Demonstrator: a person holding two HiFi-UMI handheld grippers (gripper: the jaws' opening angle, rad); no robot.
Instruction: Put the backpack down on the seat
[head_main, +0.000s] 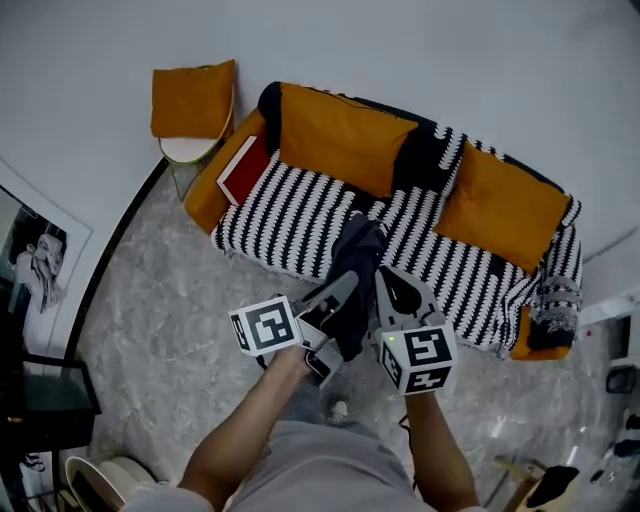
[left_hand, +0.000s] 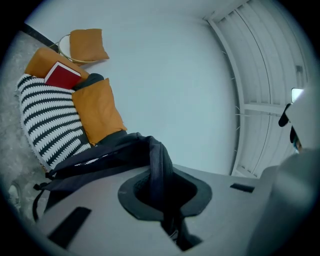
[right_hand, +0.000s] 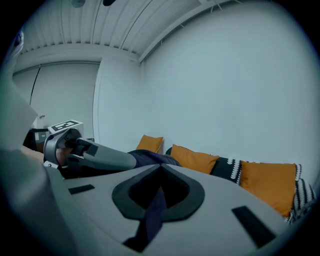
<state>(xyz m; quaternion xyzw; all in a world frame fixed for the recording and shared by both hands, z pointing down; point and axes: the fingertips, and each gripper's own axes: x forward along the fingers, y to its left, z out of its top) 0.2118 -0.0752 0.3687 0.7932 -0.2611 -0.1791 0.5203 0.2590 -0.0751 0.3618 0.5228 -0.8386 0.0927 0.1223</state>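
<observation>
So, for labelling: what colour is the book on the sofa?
The book is red, clearest in the left gripper view.

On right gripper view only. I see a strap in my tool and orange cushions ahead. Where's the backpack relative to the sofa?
Observer: Head view shows the backpack hanging from the left tool and right tool, at the front edge of the sofa seat, near its middle.
Operator: Is the left tool gripping it too?
Observer: Yes. The left gripper view shows it shut on a dark backpack strap.
Operator: Anything on the seat?
Observer: A red book lies at the sofa's left end by the armrest, apart from the backpack.
</observation>
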